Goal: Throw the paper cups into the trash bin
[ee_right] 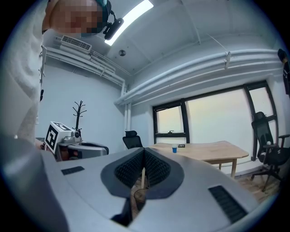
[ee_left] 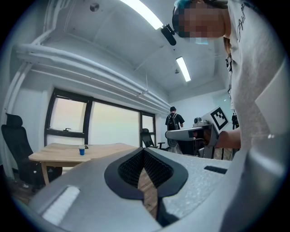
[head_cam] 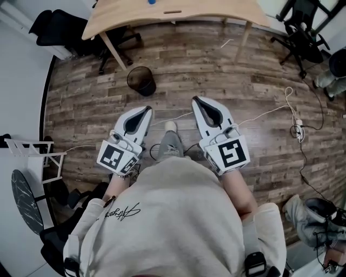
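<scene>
While left tongs (head_cam: 146, 110), right tongs (head_cam: 198, 101) closed, empty: one cup (ee_left: 82, 151), one bin (head_cam: 141, 80).

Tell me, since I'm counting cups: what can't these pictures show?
Cup: head view, cut by the top edge; tiny in both gripper views.
Table top: head view, mostly beyond the edge.
Bin inside: head view, too dark.

I found no word or number I could read. The person's sweatshirt (head_cam: 178, 216) carried black cursive script (head_cam: 121, 212), too looped to make out. The marker cubes (head_cam: 231, 153) on the left gripper (head_cam: 146, 111) and right gripper (head_cam: 197, 101) bore only black-and-white square patterns.
</scene>
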A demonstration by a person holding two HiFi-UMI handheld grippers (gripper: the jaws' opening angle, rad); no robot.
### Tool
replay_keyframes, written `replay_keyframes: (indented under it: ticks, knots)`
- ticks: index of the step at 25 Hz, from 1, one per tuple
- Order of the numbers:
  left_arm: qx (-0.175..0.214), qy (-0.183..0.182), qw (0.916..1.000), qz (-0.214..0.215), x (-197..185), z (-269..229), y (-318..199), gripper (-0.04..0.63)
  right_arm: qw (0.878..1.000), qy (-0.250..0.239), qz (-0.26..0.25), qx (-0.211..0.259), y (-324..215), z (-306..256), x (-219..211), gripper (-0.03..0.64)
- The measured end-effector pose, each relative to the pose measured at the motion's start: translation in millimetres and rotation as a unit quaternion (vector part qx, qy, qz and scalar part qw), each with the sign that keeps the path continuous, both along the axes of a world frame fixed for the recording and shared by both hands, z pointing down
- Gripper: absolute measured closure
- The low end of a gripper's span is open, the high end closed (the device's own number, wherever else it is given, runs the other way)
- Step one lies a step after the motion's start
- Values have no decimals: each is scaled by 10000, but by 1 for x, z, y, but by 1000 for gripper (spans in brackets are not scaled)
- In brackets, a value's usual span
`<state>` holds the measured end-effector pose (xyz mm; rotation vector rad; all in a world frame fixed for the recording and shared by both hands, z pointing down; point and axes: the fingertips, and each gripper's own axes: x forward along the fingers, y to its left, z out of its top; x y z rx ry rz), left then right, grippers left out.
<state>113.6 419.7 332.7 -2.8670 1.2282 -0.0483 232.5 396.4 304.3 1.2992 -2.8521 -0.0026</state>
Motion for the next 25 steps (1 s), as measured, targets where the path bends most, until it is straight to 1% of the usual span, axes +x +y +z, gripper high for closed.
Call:
replay_keyframes:
  ticks: [4,12,18,25]
  knots:
    - [5,48,10000,16,-6,2,-23,594,10000,25,11,40,-22,1,-7,609]
    - [-60,127,9999,38,-27,7,-72,594,9999,93,20,-119,-68,14,-30,609]
    - [-143,112,9998,46,-33,11,-118,594,9997,124,18,-200,-116,20,-39,609]
    - [-145,106,9998,6,-54,9,-172,594,9997,117,2,-223,-172,19,-58,609]
